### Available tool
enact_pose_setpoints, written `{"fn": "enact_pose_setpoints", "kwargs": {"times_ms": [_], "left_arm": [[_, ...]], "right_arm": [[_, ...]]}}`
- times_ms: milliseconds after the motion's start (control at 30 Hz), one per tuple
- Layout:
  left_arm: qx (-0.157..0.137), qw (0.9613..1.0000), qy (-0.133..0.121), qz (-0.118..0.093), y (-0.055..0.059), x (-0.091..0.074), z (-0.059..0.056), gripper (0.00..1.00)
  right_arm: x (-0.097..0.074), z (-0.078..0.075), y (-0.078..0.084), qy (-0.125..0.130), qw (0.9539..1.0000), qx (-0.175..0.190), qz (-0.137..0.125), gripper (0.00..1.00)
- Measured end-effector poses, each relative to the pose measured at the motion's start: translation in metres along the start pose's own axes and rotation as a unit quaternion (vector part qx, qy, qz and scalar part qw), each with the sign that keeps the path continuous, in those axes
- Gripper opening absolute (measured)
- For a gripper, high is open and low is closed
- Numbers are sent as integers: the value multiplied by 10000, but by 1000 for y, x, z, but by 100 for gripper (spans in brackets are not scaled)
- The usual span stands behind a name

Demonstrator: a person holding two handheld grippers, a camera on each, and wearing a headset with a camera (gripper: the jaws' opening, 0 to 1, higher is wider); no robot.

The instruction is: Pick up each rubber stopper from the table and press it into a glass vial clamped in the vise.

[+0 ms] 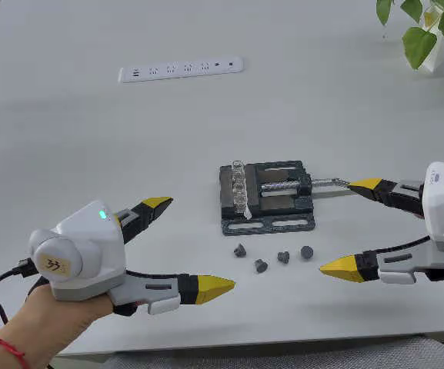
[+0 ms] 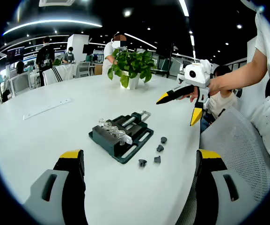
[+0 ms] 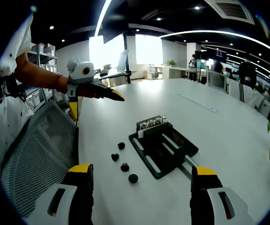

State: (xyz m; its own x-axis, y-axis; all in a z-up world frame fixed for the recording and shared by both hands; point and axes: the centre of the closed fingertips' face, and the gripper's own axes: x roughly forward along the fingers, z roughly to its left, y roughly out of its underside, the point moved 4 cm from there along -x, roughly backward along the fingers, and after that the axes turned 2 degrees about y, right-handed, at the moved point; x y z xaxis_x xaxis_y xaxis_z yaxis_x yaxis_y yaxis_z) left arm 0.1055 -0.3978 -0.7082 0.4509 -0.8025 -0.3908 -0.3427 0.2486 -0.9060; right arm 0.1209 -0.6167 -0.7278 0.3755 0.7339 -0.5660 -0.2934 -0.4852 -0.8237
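Observation:
A dark vise (image 1: 279, 201) sits mid-table with a row of clear glass vials (image 1: 240, 188) clamped at its left end. Several dark rubber stoppers (image 1: 283, 257) lie loose on the white table just in front of it. My left gripper (image 1: 195, 244) hovers open at the near left, its yellow tips apart and nothing between them. At the right my right gripper (image 1: 348, 226) is open too, level with the vise's screw handle. The left gripper view shows the vise (image 2: 123, 136), stoppers (image 2: 160, 148) and the right gripper (image 2: 179, 110). The right gripper view shows the vise (image 3: 165, 145), stoppers (image 3: 124, 167) and the left gripper (image 3: 96, 107).
A white power strip (image 1: 181, 69) lies at the far side of the table. A potted green plant (image 1: 422, 27) stands at the far right corner. The table's front edge (image 1: 283, 338) runs just below the grippers, with a grey mesh chair (image 3: 36, 150) beside it.

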Motion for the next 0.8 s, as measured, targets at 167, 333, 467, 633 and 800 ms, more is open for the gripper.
{"fn": "enact_pose_setpoints", "kwargs": {"times_ms": [167,333,467,633,800], "left_arm": [[-6,10000,-12,-4,0,-1,0,99],[-3,10000,-6,10,1,-2,0,99],[-11,10000,-7,6,3,-2,2,99],[-1,10000,-1,4,2,-2,3,99],[-2,10000,-1,2,5,-2,4,99]], "right_arm": [[1,1,0,-2,10000,29,10,84],[0,1,0,-4,10000,24,9,82],[0,1,0,-4,10000,18,17,81],[1,2,-1,0,10000,17,17,81],[1,1,-2,16,10000,23,12,80]]}}
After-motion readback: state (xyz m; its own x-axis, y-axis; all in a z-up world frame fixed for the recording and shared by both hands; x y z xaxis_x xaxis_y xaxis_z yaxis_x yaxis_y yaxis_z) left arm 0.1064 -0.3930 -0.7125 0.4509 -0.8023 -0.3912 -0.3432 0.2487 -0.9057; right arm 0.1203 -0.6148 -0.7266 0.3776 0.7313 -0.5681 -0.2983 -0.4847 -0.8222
